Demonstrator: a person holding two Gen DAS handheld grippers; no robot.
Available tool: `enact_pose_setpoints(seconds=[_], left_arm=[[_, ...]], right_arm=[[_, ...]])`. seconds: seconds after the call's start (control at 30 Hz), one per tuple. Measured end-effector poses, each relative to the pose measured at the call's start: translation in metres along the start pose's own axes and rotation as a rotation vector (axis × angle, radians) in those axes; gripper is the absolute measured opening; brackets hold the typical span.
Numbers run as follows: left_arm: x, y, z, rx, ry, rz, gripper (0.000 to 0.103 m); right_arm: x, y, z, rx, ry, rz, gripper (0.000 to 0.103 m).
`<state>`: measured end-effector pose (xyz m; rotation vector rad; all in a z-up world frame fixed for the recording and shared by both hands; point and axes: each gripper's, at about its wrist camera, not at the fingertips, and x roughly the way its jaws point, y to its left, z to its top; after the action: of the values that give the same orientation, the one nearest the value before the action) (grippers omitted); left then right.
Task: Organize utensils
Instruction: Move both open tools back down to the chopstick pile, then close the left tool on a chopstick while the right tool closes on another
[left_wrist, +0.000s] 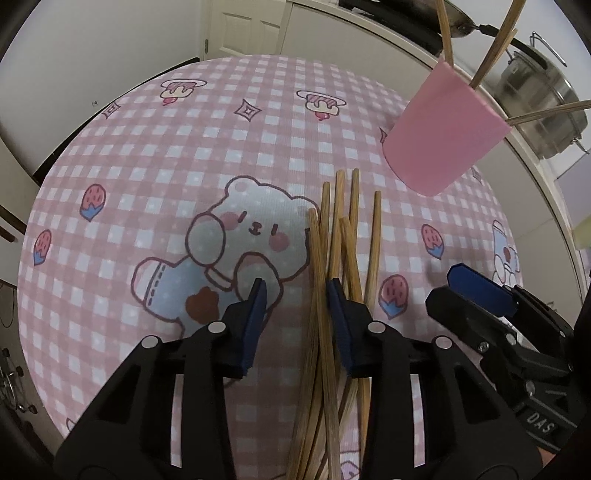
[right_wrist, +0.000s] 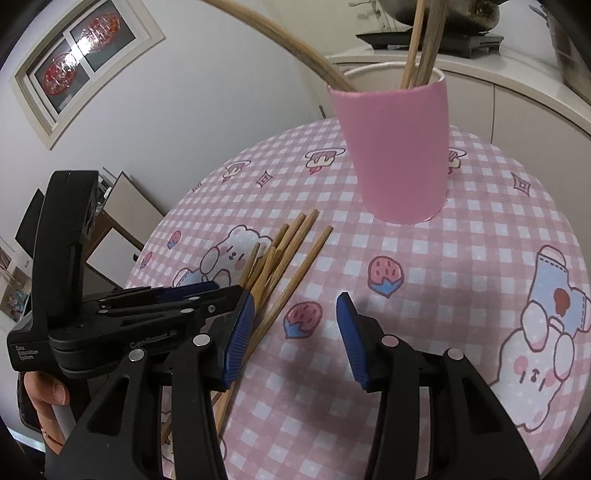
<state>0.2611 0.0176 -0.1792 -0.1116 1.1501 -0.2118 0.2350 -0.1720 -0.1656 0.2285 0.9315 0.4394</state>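
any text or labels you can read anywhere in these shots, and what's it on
"DAS": white letters on the black body of the right gripper, seen from the left wrist camera.
"Data Acquisition System": small white print on the rear of the left gripper, in the right wrist view; tiny, so partly a guess.
"Gen Robot.AI": grey print on the left gripper's side; blurred, uncertain.
Pink cup, chopsticks and tablecloth: pictures only, no words.

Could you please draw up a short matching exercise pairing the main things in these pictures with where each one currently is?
Things:
1. Pink cylindrical cup
2. Loose bundle of bamboo chopsticks
3. Left gripper
4. Right gripper

Places or states:
A. Open over bare checked tablecloth, beside the bundle
B. Standing upright with chopsticks inside
C. Open, straddling part of the bundle
D. Lying flat on the cloth

Pairs: 1-B, 2-D, 3-C, 4-A
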Motion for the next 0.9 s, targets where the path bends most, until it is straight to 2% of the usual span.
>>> enact_pose_setpoints(seconds=[0.03,0.07,0.13,0.2,0.53,0.8,0.9], left_arm=[[-0.001,0.0,0.001,0.001,-0.001,0.001,0.028],[-0.001,0.0,0.001,0.0,-0.003,-0.015,0.018],[-0.001,-0.001,0.002,0.001,-0.005,-0.024,0.009],[-0.002,0.0,0.002,0.001,-0.01,-0.014,0.008],[-0.023,0.022,-0.001,-0.065,-0.045,-0.065,0.007],[-0.035,0.032,-0.003,-0.078,-0.072,-0.069,0.007],[-0.036,0.032,-0.003,-0.079,-0.072,-0.071,0.007]], right_arm=[[0.001,0.001,0.0,-0.004,0.006,0.001,0.044],[0.003,0.002,0.001,-0.006,0.01,0.003,0.044],[0.007,0.003,0.002,-0.01,0.023,0.014,0.041],[0.011,0.007,0.003,-0.018,0.035,0.022,0.038],[0.03,0.029,0.009,-0.058,0.102,0.052,0.024],[0.048,0.042,0.012,-0.091,0.157,-0.008,0.02],[0.053,0.043,0.011,-0.1,0.167,-0.022,0.007]])
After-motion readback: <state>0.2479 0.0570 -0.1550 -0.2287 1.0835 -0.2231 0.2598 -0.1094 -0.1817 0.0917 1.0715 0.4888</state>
